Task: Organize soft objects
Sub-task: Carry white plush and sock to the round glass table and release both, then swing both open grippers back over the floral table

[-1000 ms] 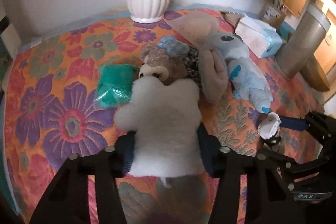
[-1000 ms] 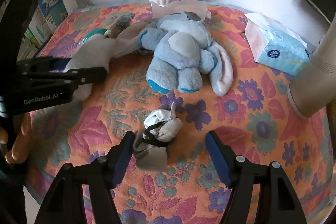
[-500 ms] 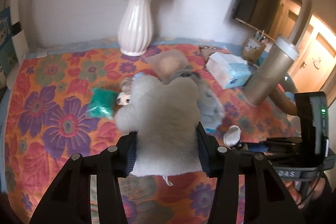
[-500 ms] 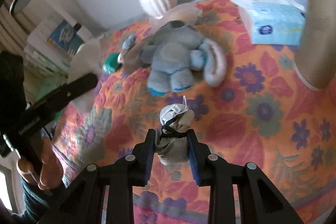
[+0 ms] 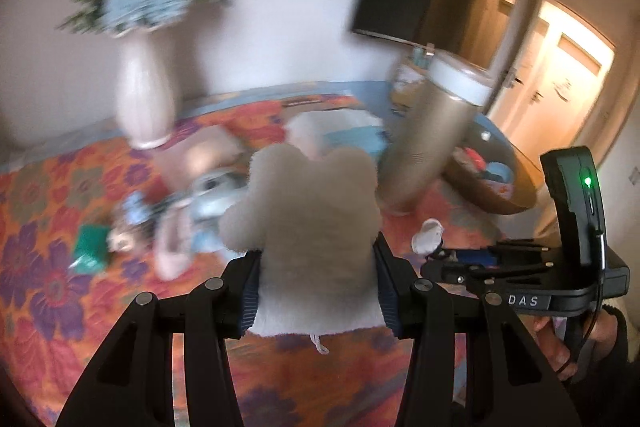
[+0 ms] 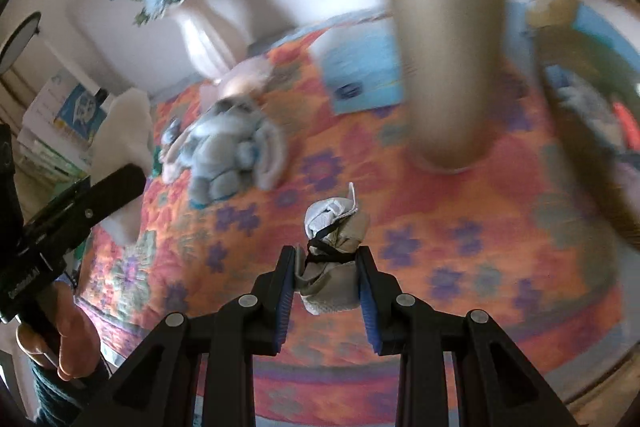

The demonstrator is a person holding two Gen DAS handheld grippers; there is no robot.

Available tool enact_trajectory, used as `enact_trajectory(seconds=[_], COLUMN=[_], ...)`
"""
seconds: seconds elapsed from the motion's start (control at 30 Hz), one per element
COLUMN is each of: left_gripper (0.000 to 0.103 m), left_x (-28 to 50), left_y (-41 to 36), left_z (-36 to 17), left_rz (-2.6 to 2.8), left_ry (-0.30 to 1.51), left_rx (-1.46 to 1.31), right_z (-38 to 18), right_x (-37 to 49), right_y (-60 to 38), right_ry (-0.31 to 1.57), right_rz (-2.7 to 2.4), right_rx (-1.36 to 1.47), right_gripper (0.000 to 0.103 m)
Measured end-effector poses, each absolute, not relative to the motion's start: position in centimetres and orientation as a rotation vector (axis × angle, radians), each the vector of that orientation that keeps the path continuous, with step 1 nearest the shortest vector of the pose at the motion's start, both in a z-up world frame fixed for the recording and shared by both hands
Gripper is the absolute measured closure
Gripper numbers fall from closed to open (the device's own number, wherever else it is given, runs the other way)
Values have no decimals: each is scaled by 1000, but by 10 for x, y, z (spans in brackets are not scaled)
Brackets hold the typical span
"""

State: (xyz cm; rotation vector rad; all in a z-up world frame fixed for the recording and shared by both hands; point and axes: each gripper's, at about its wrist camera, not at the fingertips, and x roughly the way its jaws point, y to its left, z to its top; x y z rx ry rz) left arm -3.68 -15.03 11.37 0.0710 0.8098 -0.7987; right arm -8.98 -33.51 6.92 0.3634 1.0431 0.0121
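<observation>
My left gripper [image 5: 316, 287] is shut on a white fluffy plush [image 5: 308, 227] and holds it above the flowered cloth [image 5: 52, 259]. My right gripper [image 6: 326, 267] is shut on a rolled grey-white sock bundle [image 6: 332, 247] tied with a black band, lifted off the cloth. That bundle [image 5: 428, 235] and the right gripper [image 5: 520, 267] show at the right of the left wrist view. A blue plush rabbit [image 6: 232, 155], a small brown bear [image 5: 120, 235] and a green soft pouch [image 5: 90, 247] lie on the cloth. Both views are motion-blurred.
A white vase with blue flowers [image 5: 144, 99] stands at the back. A tall gold cylinder [image 6: 444, 47] stands at the right by a blue tissue pack [image 6: 360, 75]. A wooden basket [image 5: 492, 183] with items sits further right.
Both grippers have lifted and swung right with their loads. The right gripper closed on the sock bundle and raised it. The views now face the gold cylinder and basket.
</observation>
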Motion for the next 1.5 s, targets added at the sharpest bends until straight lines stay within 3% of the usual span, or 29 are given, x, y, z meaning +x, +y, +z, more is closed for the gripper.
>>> enact_trajectory(seconds=[0.67, 1.23, 1.27, 1.3, 1.33, 1.37, 1.5], left_gripper=[57, 56, 54, 45, 33, 27, 24], left_x=[-78, -72, -72, -72, -72, -73, -81], left_y=[-333, -455, -461, -465, -470, -473, -473], left_z=[136, 133, 131, 129, 126, 124, 115], left_rz=[-1082, -1087, -1088, -1085, -1073, -1061, -1132], left_ry=[784, 744, 739, 729, 717, 708, 748], left_rx=[200, 252, 262, 271, 287, 292, 267], right_z=[120, 142, 142, 140, 138, 135, 135], right_x=[-163, -115, -112, -107, -104, -103, -118], right_y=[-500, -632, -634, -638, -642, -648, -656], right_ry=[864, 745, 749, 755, 760, 763, 737], right_rz=[-267, -369, -370, -367, -364, -374, -407], right_rx=[422, 601, 601, 605, 611, 627, 649], right_gripper=[74, 73, 71, 65, 42, 30, 30])
